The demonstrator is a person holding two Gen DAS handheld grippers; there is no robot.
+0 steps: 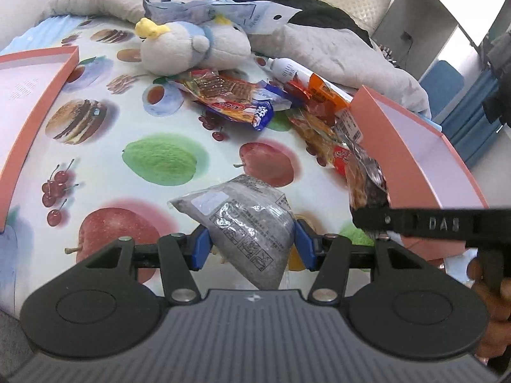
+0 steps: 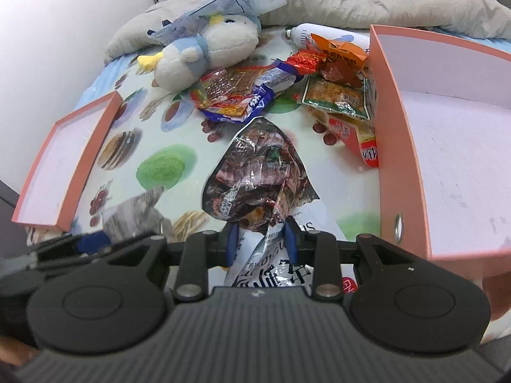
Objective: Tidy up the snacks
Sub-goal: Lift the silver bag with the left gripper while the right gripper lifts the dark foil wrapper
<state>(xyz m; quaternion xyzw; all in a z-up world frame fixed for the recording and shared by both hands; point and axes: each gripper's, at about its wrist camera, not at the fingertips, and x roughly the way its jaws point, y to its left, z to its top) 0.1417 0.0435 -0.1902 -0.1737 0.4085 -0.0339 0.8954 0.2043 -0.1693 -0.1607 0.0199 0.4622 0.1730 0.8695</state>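
My left gripper (image 1: 252,245) is shut on a grey snack packet (image 1: 247,223) and holds it above the fruit-print cloth (image 1: 159,159). My right gripper (image 2: 261,237) is shut on a dark brown crinkly snack bag (image 2: 255,175) with a white printed end. In the left wrist view the right gripper's black finger (image 1: 415,221) and that bag (image 1: 367,178) sit beside the pink box on the right (image 1: 399,146). A pile of snack packets (image 2: 335,95) lies at the far middle, next to that box (image 2: 396,127). The grey packet also shows in the right wrist view (image 2: 137,214).
A second pink tray (image 1: 41,102) lies at the left; it also shows in the right wrist view (image 2: 80,166). A plush bird (image 1: 191,48), a white tube (image 1: 287,70), a blue-white package (image 1: 242,12) and grey bedding (image 1: 335,48) lie at the back.
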